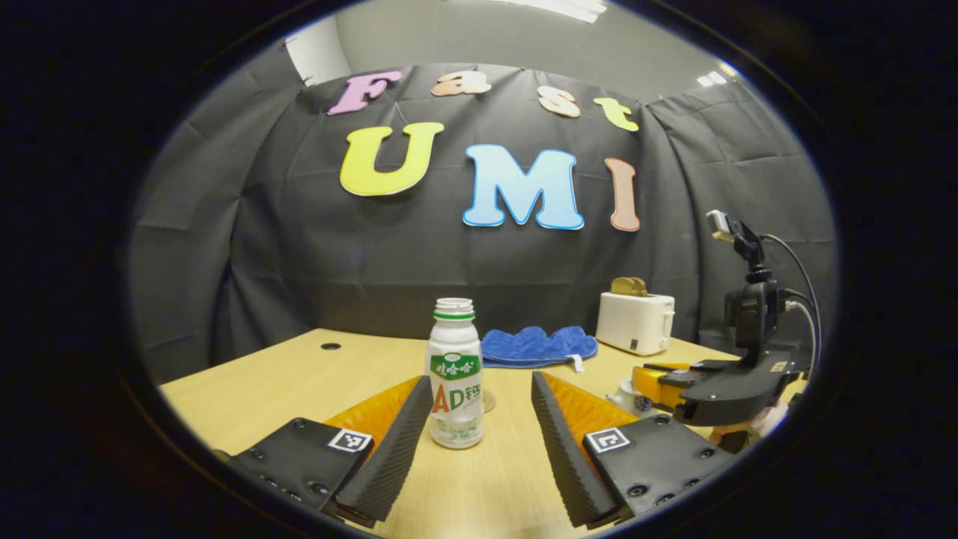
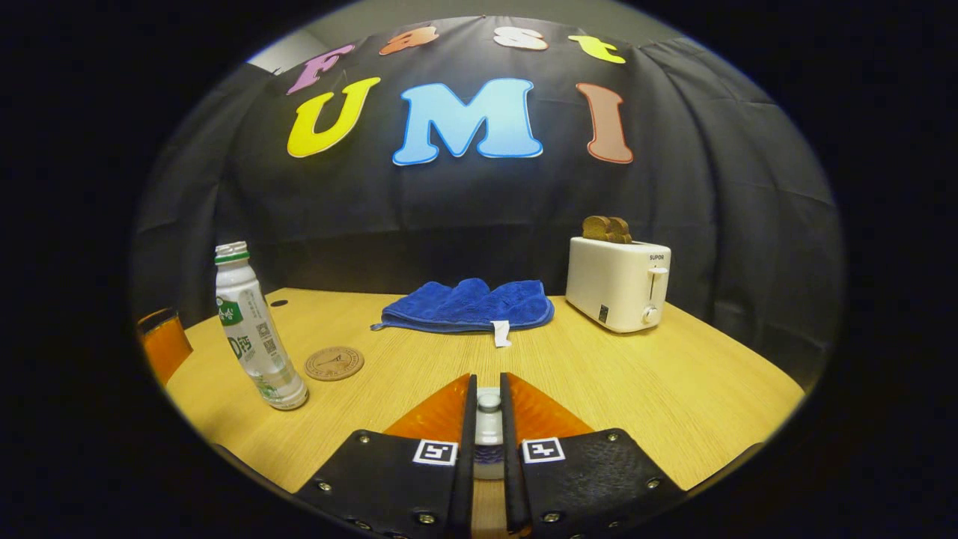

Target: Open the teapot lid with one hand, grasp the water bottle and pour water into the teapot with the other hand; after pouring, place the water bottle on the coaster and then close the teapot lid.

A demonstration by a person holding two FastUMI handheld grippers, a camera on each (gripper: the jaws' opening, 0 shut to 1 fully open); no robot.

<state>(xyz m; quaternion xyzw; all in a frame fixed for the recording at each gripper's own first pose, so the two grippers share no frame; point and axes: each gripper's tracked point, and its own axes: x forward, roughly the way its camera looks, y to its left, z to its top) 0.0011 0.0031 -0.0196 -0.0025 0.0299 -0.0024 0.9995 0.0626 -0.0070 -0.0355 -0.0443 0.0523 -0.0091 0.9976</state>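
A white, uncapped water bottle (image 1: 454, 374) with a green label stands upright on the table just ahead of my left gripper (image 1: 480, 380). That gripper is open, its fingers apart from the bottle on either side. A round brown coaster (image 1: 489, 402) peeks out behind the bottle. My right gripper (image 2: 488, 382) is shut on the small knob of the teapot lid (image 2: 488, 430), and the pot's body is hidden beneath it. In the left gripper view, the right gripper (image 1: 718, 389) hovers over the white teapot (image 1: 627, 395). In the right gripper view, the bottle (image 2: 258, 329) and coaster (image 2: 334, 363) sit at the left.
A folded blue cloth (image 2: 468, 305) lies at the back of the wooden table (image 2: 658, 382). A white toaster (image 2: 617, 292) holding bread stands at the back right. A small dark hole (image 1: 330, 346) marks the tabletop's far left.
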